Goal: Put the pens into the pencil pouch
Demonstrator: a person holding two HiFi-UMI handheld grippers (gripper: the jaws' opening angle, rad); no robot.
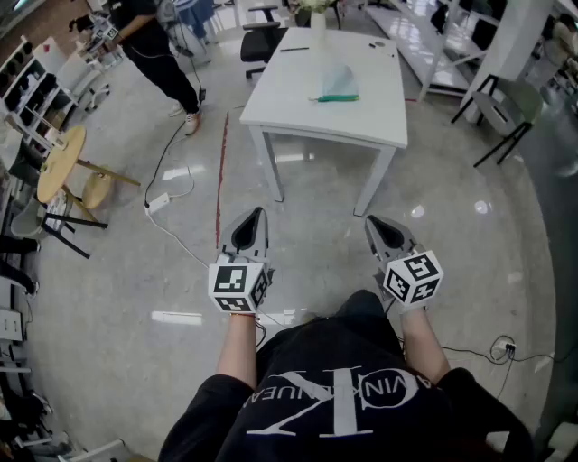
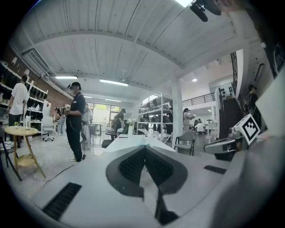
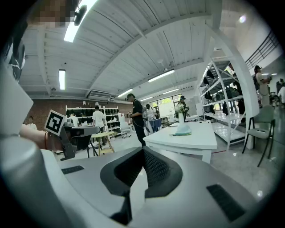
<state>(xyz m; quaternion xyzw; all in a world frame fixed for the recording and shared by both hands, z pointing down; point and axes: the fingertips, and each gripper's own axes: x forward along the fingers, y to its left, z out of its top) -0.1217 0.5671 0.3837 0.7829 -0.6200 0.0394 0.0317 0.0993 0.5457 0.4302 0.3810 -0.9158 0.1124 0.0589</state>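
Lying on the near half of a white rectangular desk (image 1: 298, 99), the pale blue-green translucent pencil pouch (image 1: 336, 77) has a teal pen (image 1: 340, 97) touching its near edge, the pen's long axis running left to right across the head view. A slim dark item (image 1: 293, 49) near the far edge may be a second pen; it is too small to tell. A white vase (image 1: 318, 27) stands behind the pouch. Desk and pouch lie straight ahead of the person, well apart from both claws, with open floor (image 1: 298, 194) between. The pouch sits slightly right of the midline, so the right claw (image 1: 375, 224) appears somewhat nearer than the left claw (image 1: 256, 217). In the right gripper view the pouch (image 3: 182, 130) shows above and right of the jaw tips, across the desk's near corner. Both claws are closed tight and hold nothing: each gripper view shows the ribbed pads meeting with no gap (left claw (image 2: 144, 149), right claw (image 3: 143, 151)). The forearms reach forward side by side at waist height, claws near level and dipped slightly. Judged from this, the approach to the desk is not yet made, and reaching the pen calls for stepping forward and opening a claw across its short axis.
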